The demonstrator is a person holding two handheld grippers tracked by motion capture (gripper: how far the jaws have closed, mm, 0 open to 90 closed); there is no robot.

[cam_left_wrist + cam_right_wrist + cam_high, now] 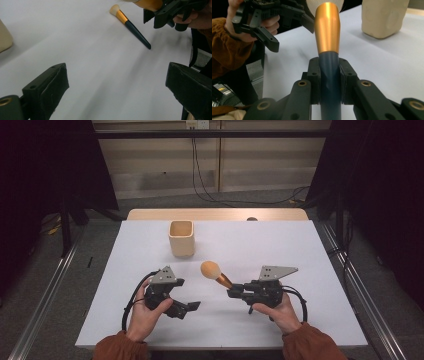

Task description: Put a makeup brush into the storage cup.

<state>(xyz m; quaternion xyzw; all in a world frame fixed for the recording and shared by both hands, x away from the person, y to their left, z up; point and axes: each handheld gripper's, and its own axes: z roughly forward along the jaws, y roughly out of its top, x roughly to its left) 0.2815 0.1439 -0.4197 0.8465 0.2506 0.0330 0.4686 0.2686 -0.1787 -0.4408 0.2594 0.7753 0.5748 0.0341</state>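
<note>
Nearest to the camera in the high view we see two forearms in rust-coloured sleeves, each hand holding a gripper above the white table [300,250]. We hold the left gripper [192,306] low over the table with its fingers [51,87] wide apart, and nothing is between them; in the left gripper view only the bare white surface lies between the two black pads.

With the right gripper [231,291] we hold a large makeup brush [215,272]. Its fingers [314,75] are clamped on the dark blue handle, one pad on each side, as the right gripper view shows clearly. Above the grip the handle passes into a golden-orange metal collar, and the round, fluffy head is at the far end. In the high view the brush points up and to the left, away from the gripper, and its head stands above the table, just in front of a cream-coloured square cup [181,237]. The cup stands upright on the far part of the table, with its opening upward.

In the left gripper view a second, smaller brush [130,26] lies flat on the table, with a pale head, a gold collar and a dark handle. It lies just beside the right gripper, apart from the left one.
</note>
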